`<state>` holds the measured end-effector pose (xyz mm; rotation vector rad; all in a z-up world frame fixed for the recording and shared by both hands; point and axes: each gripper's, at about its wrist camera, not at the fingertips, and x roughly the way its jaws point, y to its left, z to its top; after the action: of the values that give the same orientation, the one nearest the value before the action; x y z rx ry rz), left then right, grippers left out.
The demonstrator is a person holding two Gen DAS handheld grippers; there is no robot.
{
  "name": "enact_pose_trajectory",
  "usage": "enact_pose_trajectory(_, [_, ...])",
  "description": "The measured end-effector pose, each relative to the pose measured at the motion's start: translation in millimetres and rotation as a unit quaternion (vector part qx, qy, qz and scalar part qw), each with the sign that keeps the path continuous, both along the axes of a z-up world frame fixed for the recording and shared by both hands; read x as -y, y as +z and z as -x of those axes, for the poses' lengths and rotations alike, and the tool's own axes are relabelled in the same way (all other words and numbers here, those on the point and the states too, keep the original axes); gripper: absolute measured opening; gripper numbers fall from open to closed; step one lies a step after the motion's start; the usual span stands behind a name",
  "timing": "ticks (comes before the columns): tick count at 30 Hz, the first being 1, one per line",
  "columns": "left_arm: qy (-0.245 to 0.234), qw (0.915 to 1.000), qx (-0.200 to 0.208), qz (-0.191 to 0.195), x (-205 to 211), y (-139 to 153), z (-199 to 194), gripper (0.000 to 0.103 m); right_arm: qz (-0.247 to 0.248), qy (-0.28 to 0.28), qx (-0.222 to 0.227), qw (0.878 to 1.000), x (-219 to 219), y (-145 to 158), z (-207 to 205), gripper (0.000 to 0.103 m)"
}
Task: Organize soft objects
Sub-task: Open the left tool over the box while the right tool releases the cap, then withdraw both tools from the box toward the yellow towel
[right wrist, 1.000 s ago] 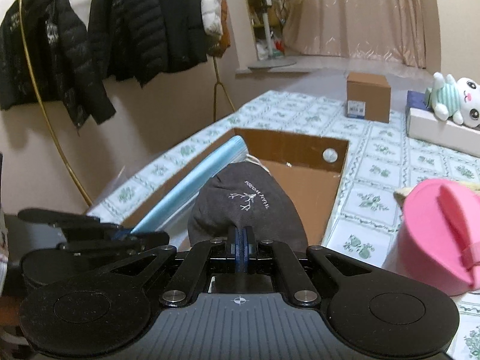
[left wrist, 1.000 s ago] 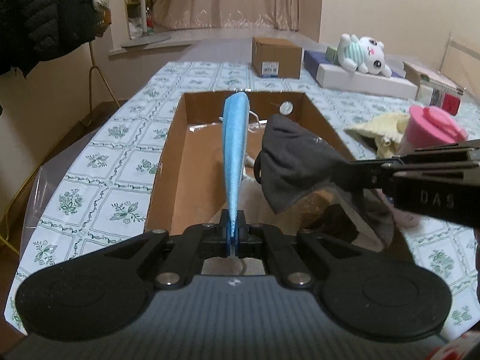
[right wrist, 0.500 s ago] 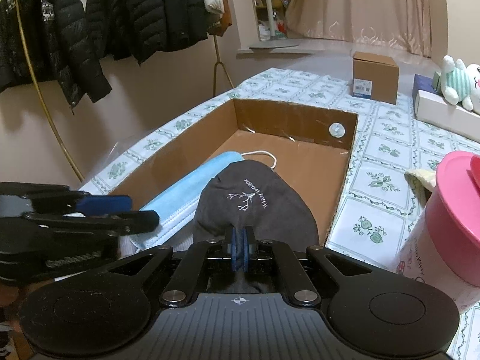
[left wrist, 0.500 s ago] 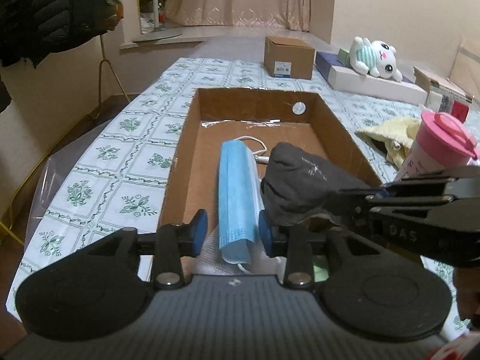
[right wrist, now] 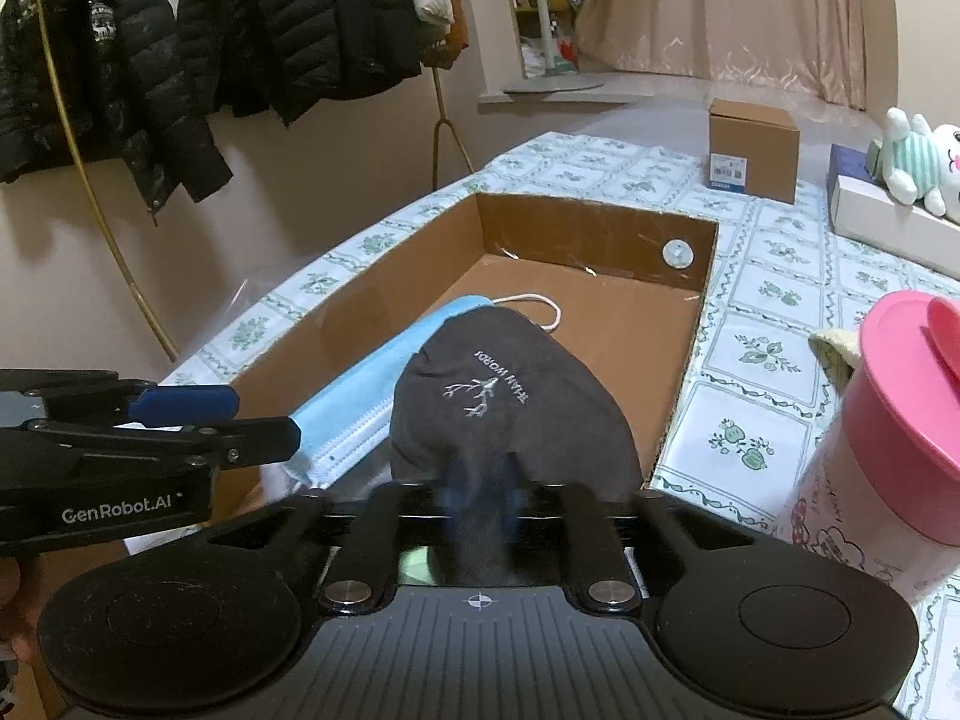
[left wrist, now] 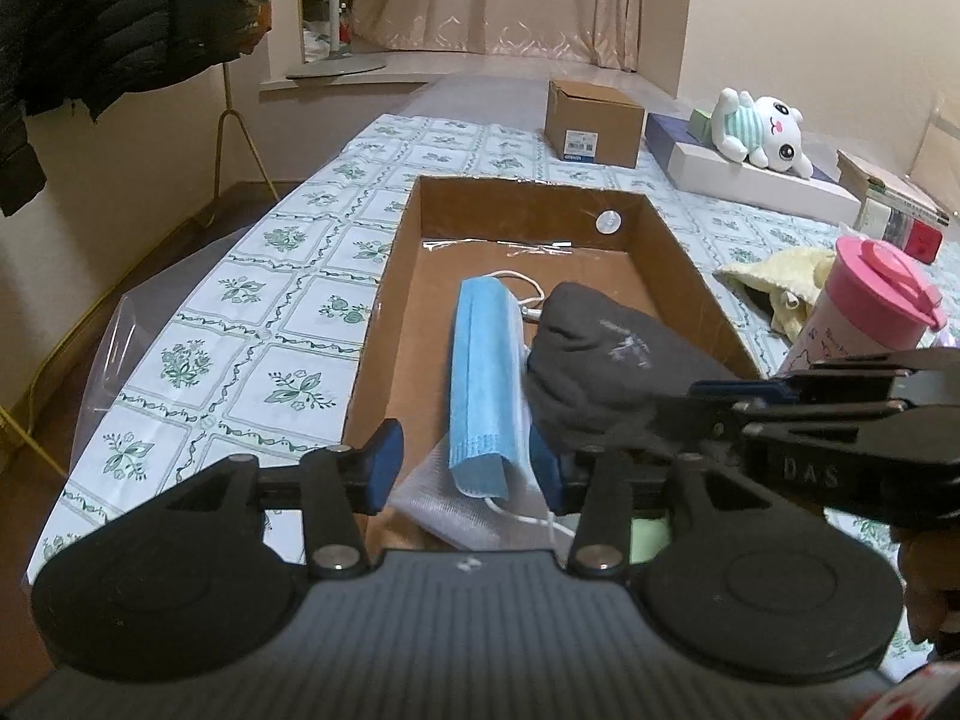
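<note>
Currently: blue face mask [left wrist: 485,384] and dark grey cloth [left wrist: 606,372] at the near end of the cardboard box [left wrist: 384,300].
Left gripper [left wrist: 465,468] stands with its jaws spread, the mask lying between them, loose, on the box floor. Right gripper [right wrist: 483,486] is motion-blurred; its blue pads [right wrist: 459,483] appear slightly parted around the cloth's near edge, so grip cannot be confirmed. Cloth overlaps the mask's right side. Pink cup [right wrist: 900,420] stands on the tablecloth [left wrist: 288,324] beside the box's right wall.
</note>
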<state>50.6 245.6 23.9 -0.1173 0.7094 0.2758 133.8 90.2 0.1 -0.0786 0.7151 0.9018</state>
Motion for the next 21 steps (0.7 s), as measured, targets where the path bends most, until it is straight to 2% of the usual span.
enact_pose_trajectory(1, [0.001, 1.0, 0.001, 0.001, 0.6, 1.8, 1.6, 0.044, -0.004, -0.002, 0.001, 1.0, 1.7, 1.6, 2.6, 0.051])
enact_pose_trajectory(2, [0.001, 1.0, 0.002, 0.001, 1.3, 4.0, 3.9, 0.046, -0.01, -0.004, 0.004, 1.0, 4.5, 4.0, 5.3, 0.053])
enact_pose_trajectory(5, [0.005, 1.0, 0.009, 0.0, 3.9, 11.2, 12.1, 0.052, -0.016, -0.004, 0.008, 1.0, 11.8, 11.9, 14.9, 0.053])
enact_pose_trajectory(10, [0.012, 0.9997, 0.021, 0.007, 11.1, 23.2, 27.2, 0.054, -0.031, -0.018, 0.021, 0.999, 35.6, 28.8, 40.5, 0.054])
enact_pose_trajectory(14, [0.012, 0.9993, 0.031, 0.016, 22.7, 31.5, 40.1, 0.065, -0.04, -0.039, 0.023, 0.998, 60.7, 37.9, 61.1, 0.054])
enact_pose_trajectory(21, [0.0, 0.9987, 0.038, 0.033, 52.6, 36.4, 56.3, 0.077, -0.035, -0.097, 0.005, 0.995, 119.8, 40.4, 83.3, 0.055])
